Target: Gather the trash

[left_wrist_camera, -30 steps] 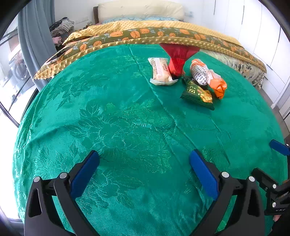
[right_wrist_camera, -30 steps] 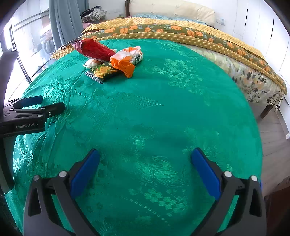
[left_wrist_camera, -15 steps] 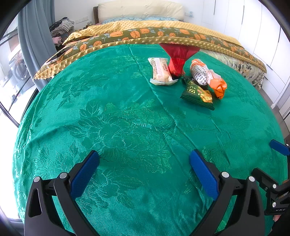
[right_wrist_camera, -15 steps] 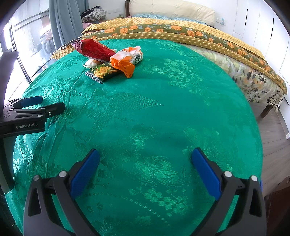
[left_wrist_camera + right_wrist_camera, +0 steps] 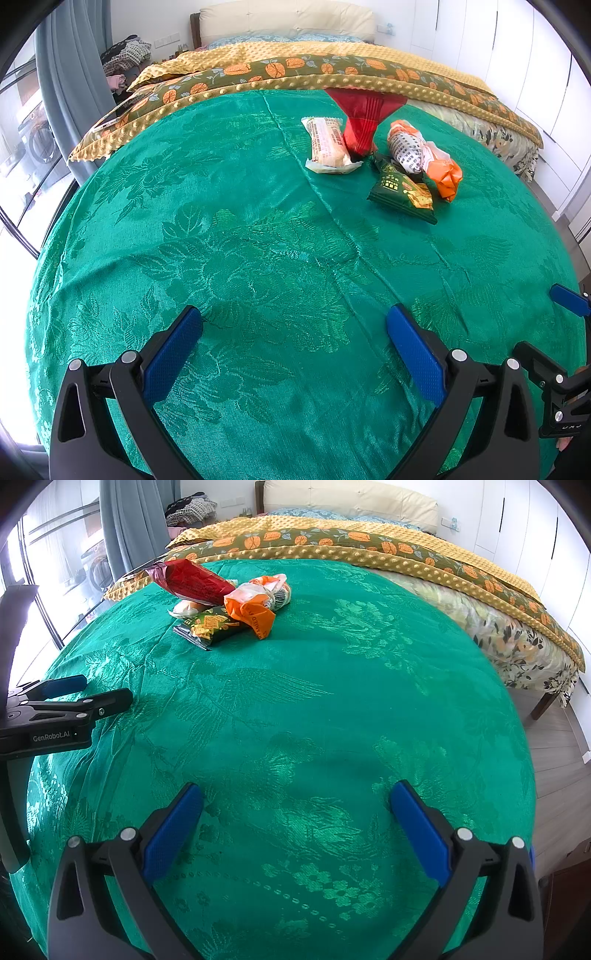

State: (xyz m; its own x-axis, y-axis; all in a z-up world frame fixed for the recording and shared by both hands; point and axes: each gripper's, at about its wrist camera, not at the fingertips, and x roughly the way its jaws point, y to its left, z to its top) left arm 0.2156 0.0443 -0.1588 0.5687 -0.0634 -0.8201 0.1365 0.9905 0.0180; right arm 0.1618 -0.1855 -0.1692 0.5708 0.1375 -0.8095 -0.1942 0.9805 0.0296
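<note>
Several snack wrappers lie in a cluster on the green bedspread [image 5: 240, 240]: a red bag [image 5: 364, 114], a pale cracker pack [image 5: 327, 142], a dark green packet [image 5: 402, 190] and an orange-and-white wrapper [image 5: 424, 155]. In the right wrist view the red bag [image 5: 192, 581], the green packet [image 5: 210, 626] and the orange wrapper [image 5: 255, 607] lie far left. My left gripper [image 5: 293, 339] is open and empty, low over the cloth, well short of the cluster. My right gripper [image 5: 295, 814] is open and empty too. The left gripper also shows in the right wrist view [image 5: 88, 692].
A yellow and leaf-patterned quilt [image 5: 332, 72] lies folded across the far side of the bed, with a headboard [image 5: 288, 18] behind. A grey curtain [image 5: 70, 85] and window are at the left. White wardrobes [image 5: 535, 528] and wood floor [image 5: 561, 760] are at the right.
</note>
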